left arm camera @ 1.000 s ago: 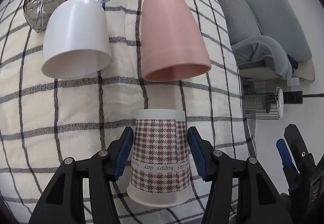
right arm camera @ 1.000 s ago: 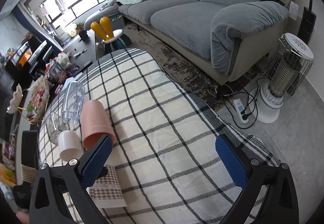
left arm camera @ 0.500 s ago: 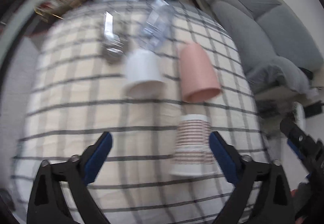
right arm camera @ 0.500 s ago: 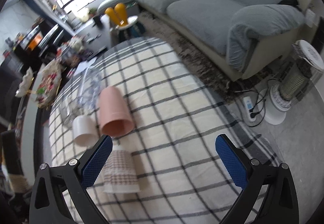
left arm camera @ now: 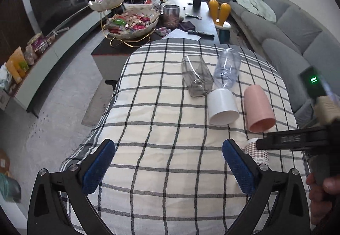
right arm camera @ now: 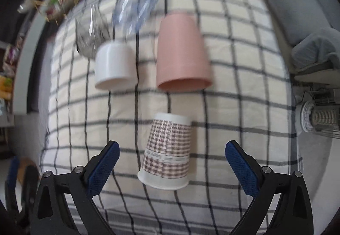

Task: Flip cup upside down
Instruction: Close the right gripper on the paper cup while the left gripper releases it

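Note:
A houndstooth paper cup stands upside down on the checked cloth, rim down. My right gripper is open and hovers over it, one blue pad on each side, not touching. In the left wrist view the cup is partly hidden behind the right gripper's body. My left gripper is open and empty, to the left of the cup. A pink cup and a white cup also stand upside down behind it.
A grey glass tumbler and a clear plastic bottle lie at the back of the cloth. A coffee table with a snack bowl stands beyond. A grey sofa is on the right, a heater on the floor.
My left gripper let go of the paper cup, opened wide and drew back up and left. My right gripper swung down over the paper cup.

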Motion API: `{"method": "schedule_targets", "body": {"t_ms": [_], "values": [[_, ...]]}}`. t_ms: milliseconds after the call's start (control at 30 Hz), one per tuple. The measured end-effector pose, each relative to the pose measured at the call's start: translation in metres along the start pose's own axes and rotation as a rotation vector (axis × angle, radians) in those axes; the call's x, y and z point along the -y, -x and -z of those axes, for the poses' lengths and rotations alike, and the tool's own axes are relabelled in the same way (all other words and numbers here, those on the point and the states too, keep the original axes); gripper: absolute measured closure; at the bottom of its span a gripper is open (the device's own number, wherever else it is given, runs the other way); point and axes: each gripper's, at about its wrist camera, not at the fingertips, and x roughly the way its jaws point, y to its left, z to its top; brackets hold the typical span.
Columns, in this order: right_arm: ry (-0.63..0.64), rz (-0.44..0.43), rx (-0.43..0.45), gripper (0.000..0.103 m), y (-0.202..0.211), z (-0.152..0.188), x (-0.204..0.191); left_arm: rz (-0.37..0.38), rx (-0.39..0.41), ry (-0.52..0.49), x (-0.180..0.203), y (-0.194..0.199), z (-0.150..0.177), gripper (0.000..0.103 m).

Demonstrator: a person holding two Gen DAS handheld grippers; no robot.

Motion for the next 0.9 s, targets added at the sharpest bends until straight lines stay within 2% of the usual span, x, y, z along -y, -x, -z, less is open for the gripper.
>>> {"method": "schedule_targets", "body": {"t_ms": [200, 333, 400, 500, 567, 633, 800, 900], "values": [[-0.009, 0.034, -0.158, 0.010, -0.043, -0.013, -0.010, 0.030, -0.028, 0.042, -0.009, -0.019, -0.006, 0.000], [-0.016, 0.037, -0.198, 0.012, -0.059, -0.015, -0.012, 0.040, -0.035, 0.049, -0.011, -0.029, -0.010, 0.000], [-0.022, 0.040, -0.213, 0.017, -0.067, -0.015, -0.011, 0.051, -0.048, 0.049, -0.011, -0.036, -0.011, 0.000], [-0.026, 0.043, -0.225, 0.024, -0.075, -0.014, -0.010, 0.061, -0.067, 0.045, -0.010, -0.045, -0.010, 0.000], [-0.029, 0.037, -0.235, 0.037, -0.079, -0.014, -0.008, 0.063, -0.072, 0.044, -0.010, -0.047, -0.010, 0.000], [-0.038, 0.028, -0.237, 0.044, -0.082, -0.014, -0.005, 0.066, -0.074, 0.048, -0.010, -0.049, -0.009, 0.000], [-0.032, 0.013, -0.189, 0.044, -0.073, -0.002, -0.006, 0.060, -0.063, 0.037, -0.011, -0.046, -0.007, 0.000], [-0.011, -0.004, -0.127, 0.045, -0.053, 0.009, -0.011, 0.047, -0.036, 0.026, -0.015, -0.037, -0.004, 0.000]]}}
